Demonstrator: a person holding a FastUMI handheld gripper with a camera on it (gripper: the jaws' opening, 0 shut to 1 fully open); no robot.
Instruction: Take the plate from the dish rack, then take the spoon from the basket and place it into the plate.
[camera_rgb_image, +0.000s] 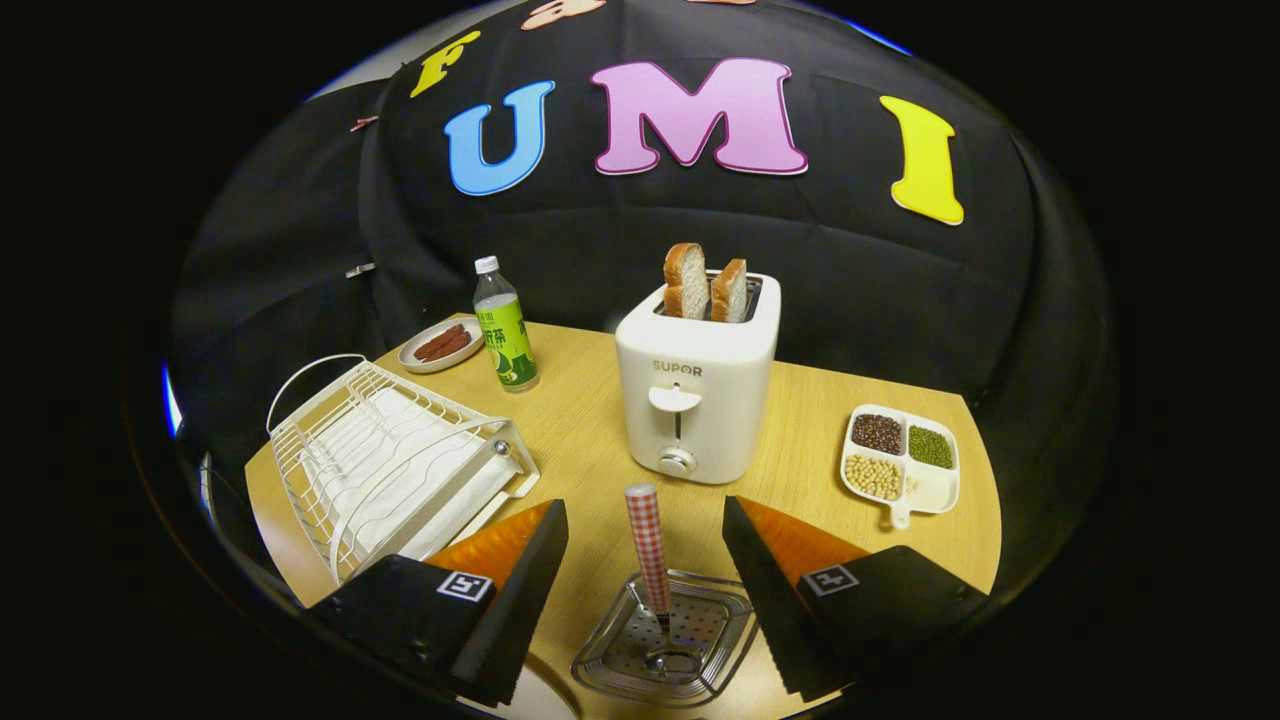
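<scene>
Checked-handled spoon (650, 545) stands in the metal basket (665, 640) at lower centre, between my gripper (645, 575) fingers, spread wide. I judge closing off-centre could topple it; a pale plate edge (525, 700) shows bottom left.

You are holding the gripper (645, 590) with its jaws standing wide apart; both fingers (520, 590) are sitting at the bottom centre of the frame, pointing forward, gripping nothing.

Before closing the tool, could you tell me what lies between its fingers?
In the gripper view, the spoon stands in the basket between the open tool's fingers, untouched.
</scene>
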